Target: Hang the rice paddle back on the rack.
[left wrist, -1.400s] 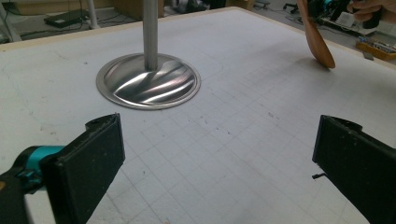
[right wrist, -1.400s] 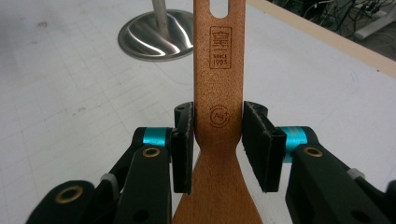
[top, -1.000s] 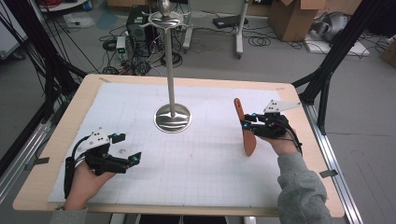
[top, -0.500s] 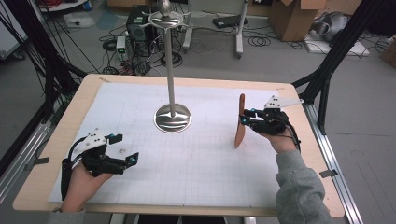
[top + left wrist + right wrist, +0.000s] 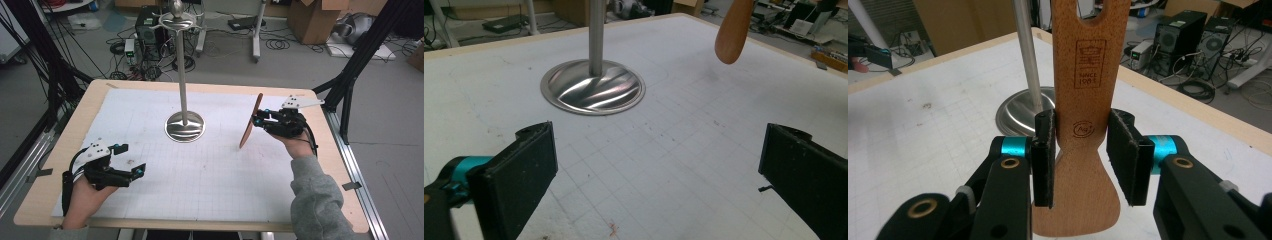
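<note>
Two hand-held grippers were at work over the desk [image 5: 60,145], and we held a flat light-brown wooden spatula [image 5: 250,121] in the right hand-held gripper [image 5: 257,120], its jaws pinching the narrow neck just above the blade. We saw the spatula standing nearly upright, clear of the desk or barely off it, to the right of the tall polished metal stand with a round base [image 5: 184,126]; its slotted hole pointed upward. We judged the step in hand to be carrying the spatula toward the stand's hooked top [image 5: 178,17], so the next move called for lifting it higher and lining the hole up with a hook. Our left hand-held gripper [image 5: 140,170] rested low at the near left of the desk with its jaws spread wide and nothing between them. A white gridded mat [image 5: 210,175], lightly smudged, covered the wooden desk. Around it we saw a grey floor with tangled cables [image 5: 280,44], computer towers [image 5: 150,30] and cardboard boxes [image 5: 312,20].
</note>
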Available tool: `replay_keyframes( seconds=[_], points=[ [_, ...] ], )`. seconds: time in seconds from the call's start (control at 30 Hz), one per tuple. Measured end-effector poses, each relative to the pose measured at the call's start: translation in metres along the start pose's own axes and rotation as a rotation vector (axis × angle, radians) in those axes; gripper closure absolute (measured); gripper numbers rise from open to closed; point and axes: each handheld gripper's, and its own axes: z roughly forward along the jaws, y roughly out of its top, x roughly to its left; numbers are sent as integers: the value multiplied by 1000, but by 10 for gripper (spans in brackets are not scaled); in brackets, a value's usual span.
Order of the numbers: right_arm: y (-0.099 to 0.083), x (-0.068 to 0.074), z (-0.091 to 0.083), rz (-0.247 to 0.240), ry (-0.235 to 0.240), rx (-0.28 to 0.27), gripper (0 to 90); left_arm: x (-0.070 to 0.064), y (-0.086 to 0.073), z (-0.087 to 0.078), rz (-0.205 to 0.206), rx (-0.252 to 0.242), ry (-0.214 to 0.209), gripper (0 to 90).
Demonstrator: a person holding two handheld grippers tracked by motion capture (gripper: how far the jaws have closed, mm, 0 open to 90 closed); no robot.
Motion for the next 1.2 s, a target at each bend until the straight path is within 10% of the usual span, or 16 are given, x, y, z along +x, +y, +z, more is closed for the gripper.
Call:
replay_keyframes(
  seconds=[1.2],
  points=[
    [66, 15, 11, -29, 56, -38, 650, 2, -3, -6, -21, -12, -4, 27]
  ],
)
